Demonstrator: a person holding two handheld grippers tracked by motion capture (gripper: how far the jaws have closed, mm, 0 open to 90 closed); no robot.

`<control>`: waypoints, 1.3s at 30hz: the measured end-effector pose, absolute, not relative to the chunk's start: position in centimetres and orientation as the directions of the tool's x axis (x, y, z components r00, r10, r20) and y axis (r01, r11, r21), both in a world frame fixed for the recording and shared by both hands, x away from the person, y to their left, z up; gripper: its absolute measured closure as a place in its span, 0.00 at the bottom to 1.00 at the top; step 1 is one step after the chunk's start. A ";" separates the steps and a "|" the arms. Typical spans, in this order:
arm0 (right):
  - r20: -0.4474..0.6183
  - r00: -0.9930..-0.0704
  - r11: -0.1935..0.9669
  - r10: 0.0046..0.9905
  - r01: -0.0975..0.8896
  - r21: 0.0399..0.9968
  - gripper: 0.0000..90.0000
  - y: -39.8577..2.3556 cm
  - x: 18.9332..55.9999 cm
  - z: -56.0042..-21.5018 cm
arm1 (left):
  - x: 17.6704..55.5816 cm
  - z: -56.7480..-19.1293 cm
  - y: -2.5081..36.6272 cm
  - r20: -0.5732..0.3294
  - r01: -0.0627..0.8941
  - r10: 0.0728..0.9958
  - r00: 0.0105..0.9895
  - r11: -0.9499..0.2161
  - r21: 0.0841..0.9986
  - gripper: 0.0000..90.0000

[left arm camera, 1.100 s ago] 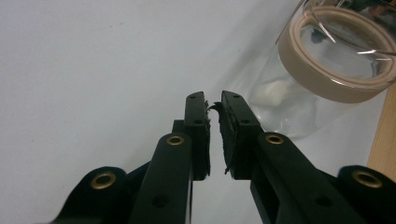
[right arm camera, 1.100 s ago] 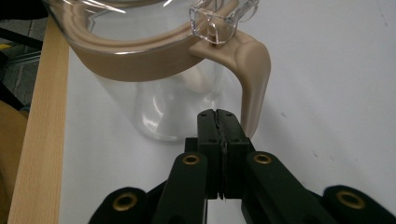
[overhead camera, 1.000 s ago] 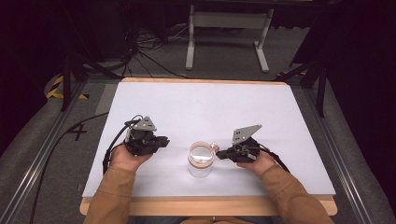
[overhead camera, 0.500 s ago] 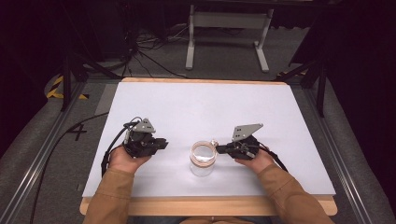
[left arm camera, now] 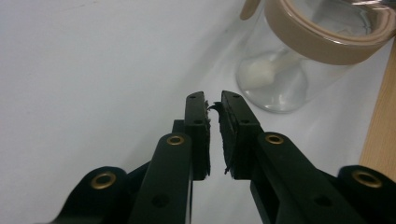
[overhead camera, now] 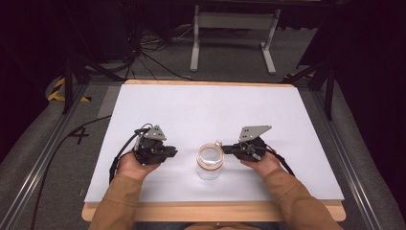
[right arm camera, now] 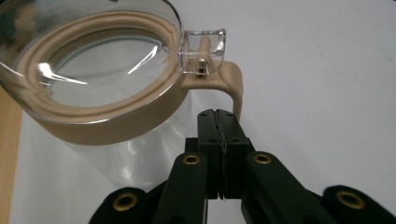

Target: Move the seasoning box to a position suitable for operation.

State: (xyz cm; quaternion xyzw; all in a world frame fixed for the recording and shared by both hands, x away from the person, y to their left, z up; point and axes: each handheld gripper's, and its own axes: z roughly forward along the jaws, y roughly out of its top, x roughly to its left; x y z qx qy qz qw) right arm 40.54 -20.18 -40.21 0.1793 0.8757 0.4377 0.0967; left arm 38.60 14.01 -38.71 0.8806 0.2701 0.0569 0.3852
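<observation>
1. Standing near the table's [overhead camera: 143, 103] front edge, between the two grippers, is a clear jar [overhead camera: 209, 163] with a tan seal ring under its glass lid.
2. Right gripper [right arm camera: 223, 122]: jaws pressed together with nothing between them, their tips just beneath the lid's clear tab [right arm camera: 203, 51] and against the tan latch arm [right arm camera: 236, 84]; I judge this placement suits prising the tab up to open the jar.
3. Left gripper [left arm camera: 213, 103]: jaws nearly closed, a thin slit between the worn pads, holding nothing; it points at the jar from close by without touching it, probably ready to steady the glass wall while the other side works.
4. Inside the jar lies a small white object [left arm camera: 261, 73], too blurred to identify.
</observation>
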 end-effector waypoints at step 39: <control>-0.017 -0.867 0.480 0.498 0.260 0.838 0.99 -25.4 39.5 -38.4 | 39.0 -40.9 6.5 -0.197 0.321 0.254 0.947 -0.711 0.625 1.00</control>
